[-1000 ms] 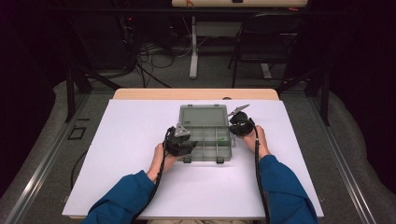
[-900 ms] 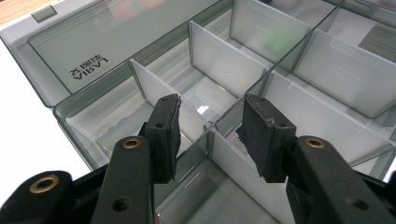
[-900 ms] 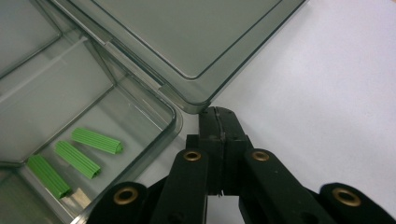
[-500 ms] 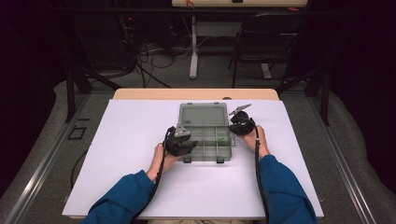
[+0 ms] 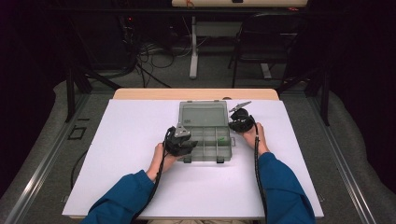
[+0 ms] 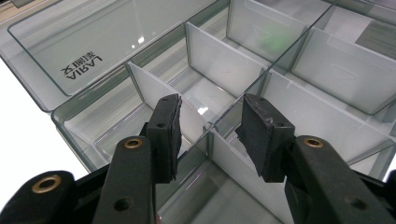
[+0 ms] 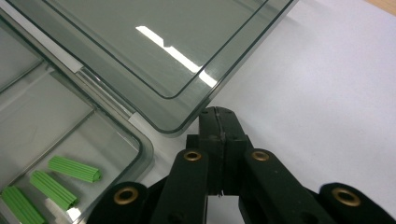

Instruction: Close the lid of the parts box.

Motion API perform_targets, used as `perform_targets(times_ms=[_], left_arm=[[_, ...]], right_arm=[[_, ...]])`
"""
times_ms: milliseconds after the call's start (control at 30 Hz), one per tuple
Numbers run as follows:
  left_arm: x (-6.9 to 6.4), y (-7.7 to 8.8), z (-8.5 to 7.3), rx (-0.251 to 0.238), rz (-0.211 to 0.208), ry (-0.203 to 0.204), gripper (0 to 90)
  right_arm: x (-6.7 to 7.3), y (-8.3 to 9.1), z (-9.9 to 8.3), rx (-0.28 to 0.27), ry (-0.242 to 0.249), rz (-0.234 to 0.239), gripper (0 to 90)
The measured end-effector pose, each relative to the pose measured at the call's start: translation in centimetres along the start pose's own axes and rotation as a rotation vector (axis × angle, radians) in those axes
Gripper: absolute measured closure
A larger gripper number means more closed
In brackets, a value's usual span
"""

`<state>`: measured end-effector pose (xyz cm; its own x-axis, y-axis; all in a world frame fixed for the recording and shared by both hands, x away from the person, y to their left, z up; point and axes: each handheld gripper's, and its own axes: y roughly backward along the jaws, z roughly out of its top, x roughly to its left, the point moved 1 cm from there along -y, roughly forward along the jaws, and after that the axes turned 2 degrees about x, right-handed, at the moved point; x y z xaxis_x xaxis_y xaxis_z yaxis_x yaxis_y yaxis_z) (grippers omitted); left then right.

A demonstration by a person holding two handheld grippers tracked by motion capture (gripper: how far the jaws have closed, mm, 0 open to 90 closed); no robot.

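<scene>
A clear grey compartment box lies open mid-table, its lid flat on the far side. My left gripper is at the box's near left corner. In the left gripper view it is open, jaws astride a divider above empty compartments. My right gripper rests at the box's right side by the hinge. In the right gripper view it is shut, tips touching the lid's rounded corner, with nothing seen between them. Three green ribbed plugs lie in a corner compartment.
A white sheet covers the table around the box. The lid carries a printed label. A blurred green spot shows in a far compartment. Beyond the table stand a chair and floor cables.
</scene>
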<state>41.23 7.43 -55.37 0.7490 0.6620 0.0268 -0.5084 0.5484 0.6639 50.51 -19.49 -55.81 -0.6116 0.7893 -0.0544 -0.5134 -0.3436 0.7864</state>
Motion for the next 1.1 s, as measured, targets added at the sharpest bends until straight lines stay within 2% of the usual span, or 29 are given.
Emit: perform_targets(times_ms=[100, 200, 233, 567, 1100], left_arm=[[0.01, -0.01, 0.0, -0.001, -0.001, 0.0, 58.4], [0.01, -0.01, -0.01, -0.002, -0.001, -0.001, 58.4], [0.01, -0.01, -0.01, -0.001, -0.002, -0.002, 58.4], [0.0, -0.02, -0.02, -0.003, -0.001, -0.002, 58.4], [0.01, -0.04, -0.05, -0.007, -0.002, -0.001, 58.4]], right_arm=[[-0.08, -0.05, -0.04, -0.013, 0.004, 0.003, 90.0], [-0.18, -0.01, -0.01, -0.003, 0.007, -0.001, 90.0], [-0.19, -0.14, -0.03, -0.023, 0.006, 0.0, 90.0], [-0.12, -0.23, 0.08, -0.049, 0.019, -0.027, 90.0], [-0.15, 0.08, 0.25, -0.097, 0.023, -0.043, 90.0]])
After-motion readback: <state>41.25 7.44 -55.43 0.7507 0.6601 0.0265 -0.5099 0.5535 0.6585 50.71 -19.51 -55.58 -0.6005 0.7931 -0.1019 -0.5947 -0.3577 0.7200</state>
